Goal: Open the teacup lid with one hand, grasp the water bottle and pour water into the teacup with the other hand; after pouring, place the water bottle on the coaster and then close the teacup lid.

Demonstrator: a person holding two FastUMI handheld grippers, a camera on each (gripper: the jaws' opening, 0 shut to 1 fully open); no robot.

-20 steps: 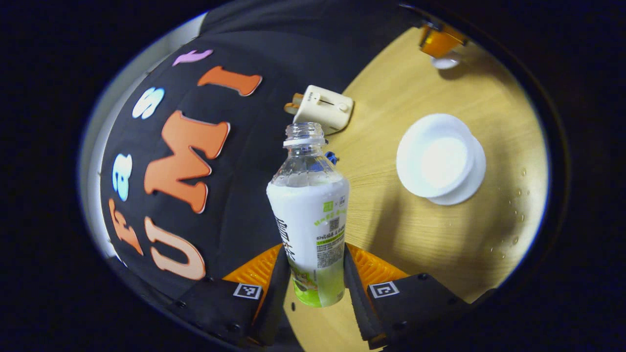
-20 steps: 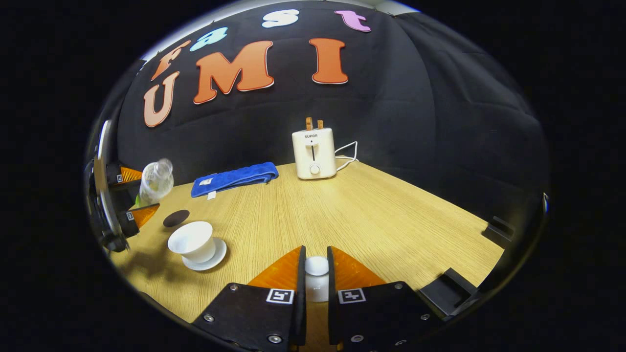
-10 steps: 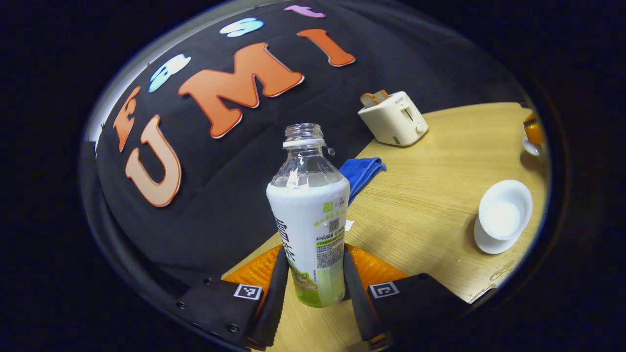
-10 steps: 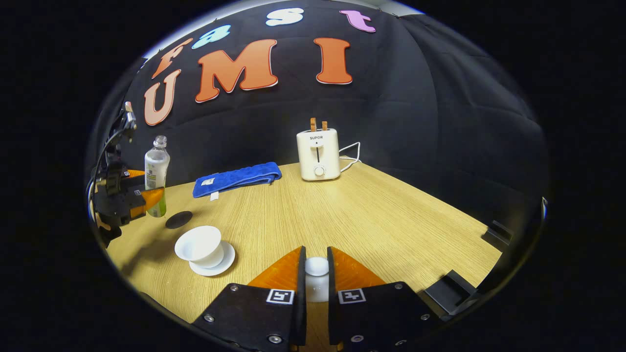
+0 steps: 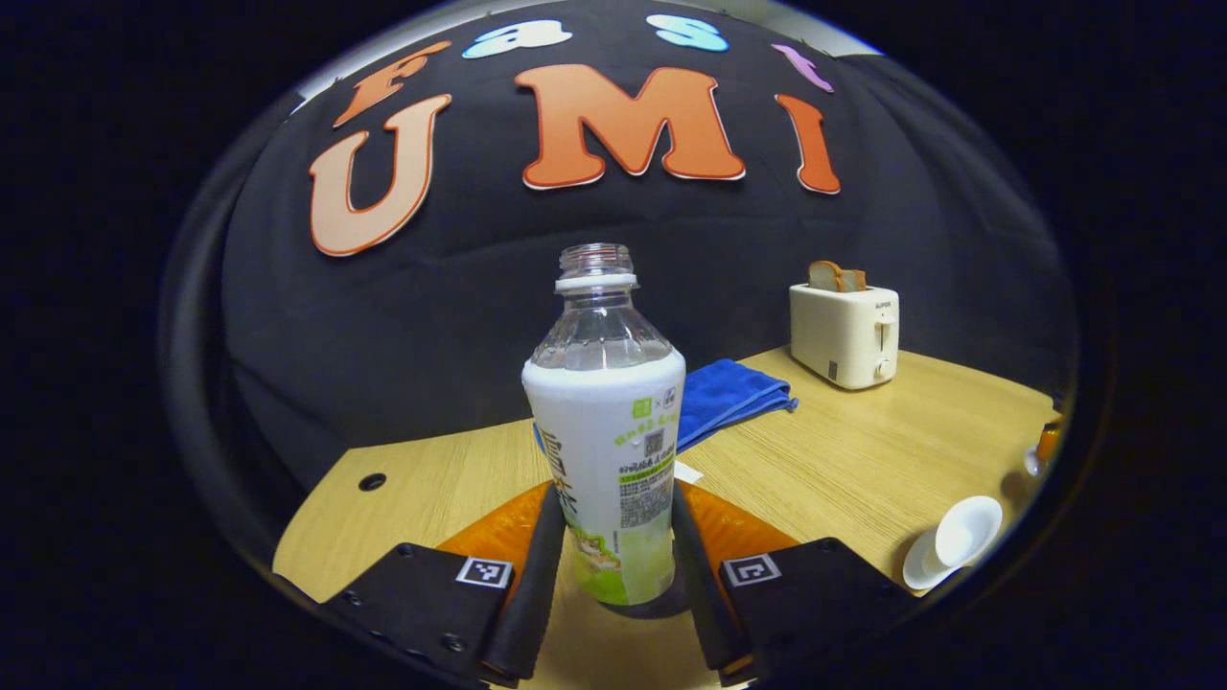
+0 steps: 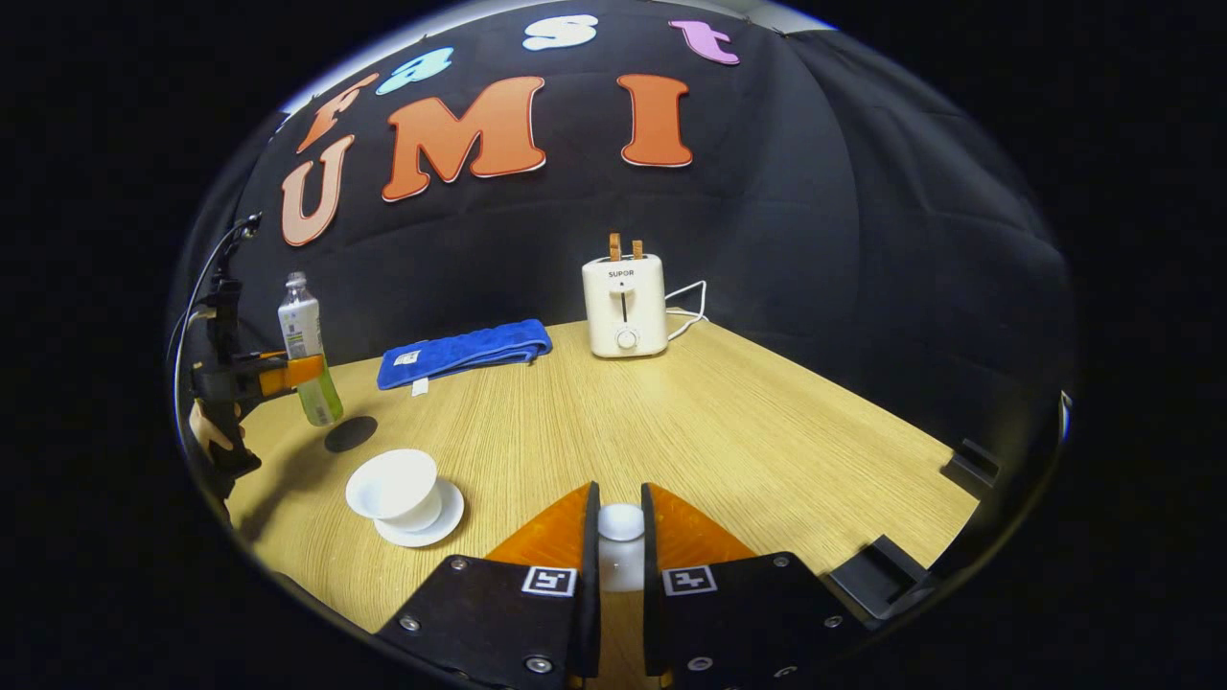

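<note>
A clear water bottle [image 5: 606, 450] with a white and green label and no cap stands upright between the fingers of my left gripper [image 5: 613, 565], which is shut on its lower half. In the right gripper view the bottle [image 6: 307, 355] hangs just above and left of a dark round coaster [image 6: 349, 433]. The white teacup [image 6: 395, 487] sits open on its saucer, to the right of the coaster; it also appears as the teacup [image 5: 963, 532] at the lower right. My right gripper [image 6: 619, 551] is shut on the white knob of the teacup lid [image 6: 621, 522], held over the table.
A cream toaster [image 6: 623, 307] with bread slices stands at the back by the wall, a folded blue towel [image 6: 463, 351] to its left. A hand [image 6: 213, 431] holds the left gripper at the table's left edge. The wooden table [image 6: 729, 431] stretches between cup and toaster.
The left gripper has swung the bottle from tilted over the teacup back to upright and carried it left, toward the coaster. The right gripper has kept still with the lid.
</note>
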